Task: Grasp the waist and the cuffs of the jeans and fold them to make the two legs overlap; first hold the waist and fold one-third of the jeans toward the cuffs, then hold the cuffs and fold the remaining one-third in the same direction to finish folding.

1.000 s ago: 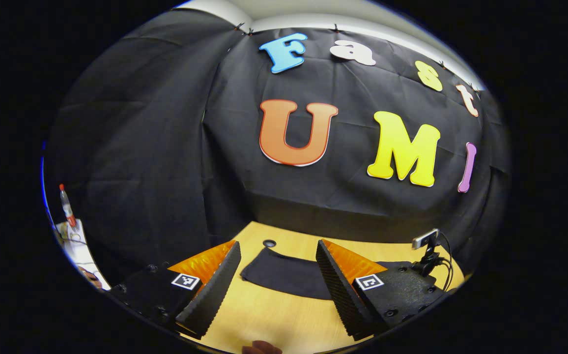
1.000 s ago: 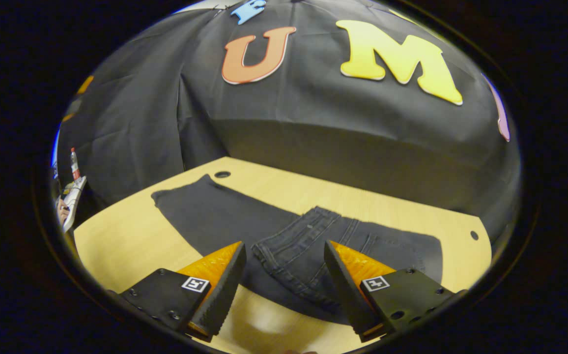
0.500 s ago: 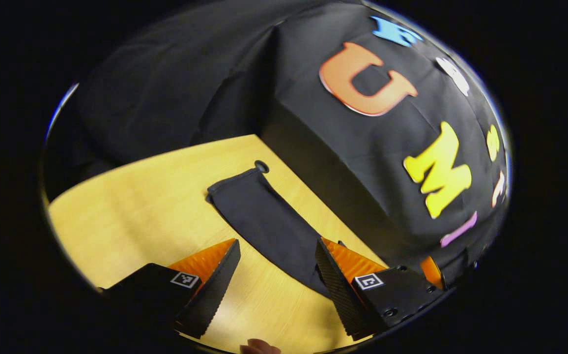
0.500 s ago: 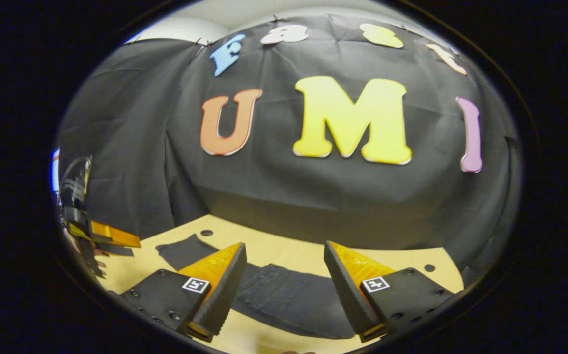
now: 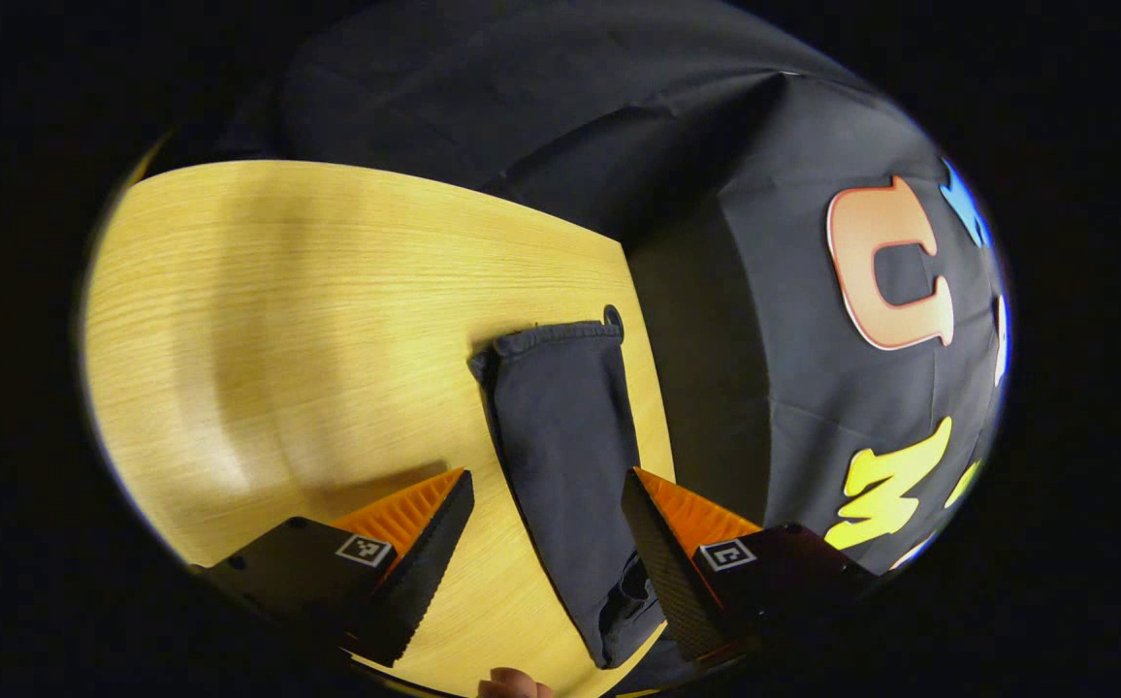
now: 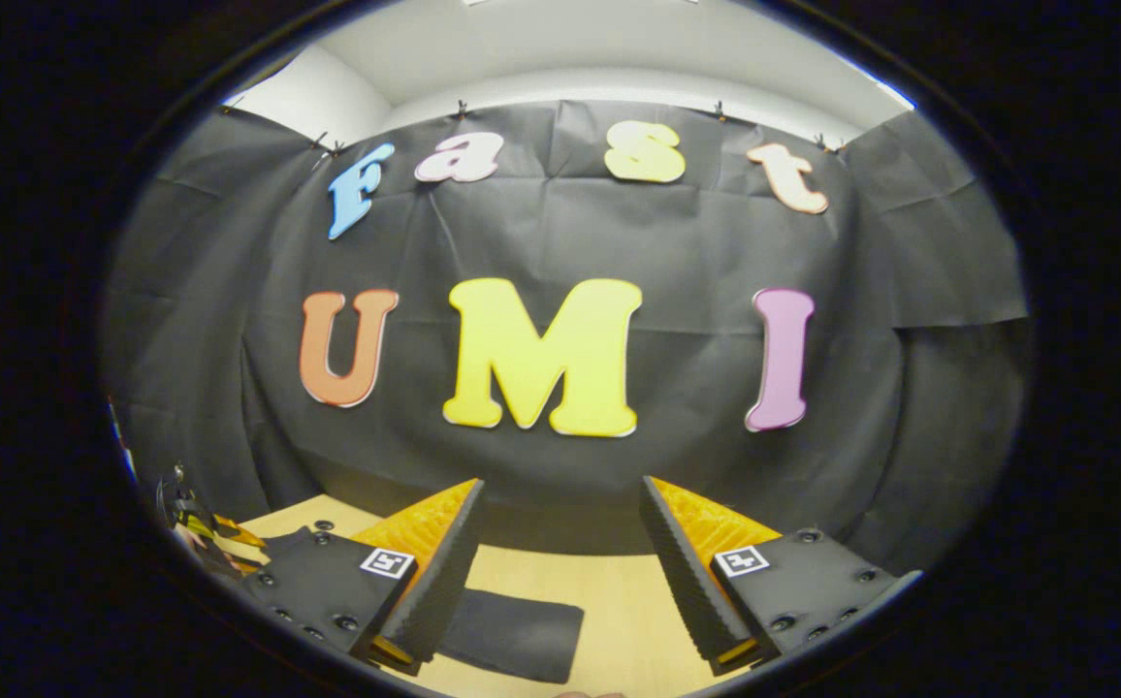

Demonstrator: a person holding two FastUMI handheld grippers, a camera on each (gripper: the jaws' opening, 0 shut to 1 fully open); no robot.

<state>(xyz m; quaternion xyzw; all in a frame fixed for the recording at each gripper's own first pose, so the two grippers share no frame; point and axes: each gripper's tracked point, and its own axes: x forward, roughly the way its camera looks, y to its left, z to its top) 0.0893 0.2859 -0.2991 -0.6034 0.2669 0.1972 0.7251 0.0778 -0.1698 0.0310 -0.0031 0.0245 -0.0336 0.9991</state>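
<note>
Jeans (image 5: 565, 456) are laid flat on the bench (image 5: 279, 320), one dark leg seen stretched to its hemmed cuff (image 5: 551, 336) by the far edge. Vs 1 s ago, the left gripper (image 5: 546, 543) has been swung over that leg, so a cuff grasp looks imminent; the right gripper (image 6: 560, 572) has been tipped up off the waist. Both are held wide open, nothing gripped. Denim: soft, matte. Bench: pale wood grain, smooth.

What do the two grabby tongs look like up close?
Each pair of tongs, the left and the right, has two wedge-shaped fingers with ribbed inner faces. Behind the fingers sit flat dark plates with screws, and each plate carries a small square black-and-white marker.
</note>
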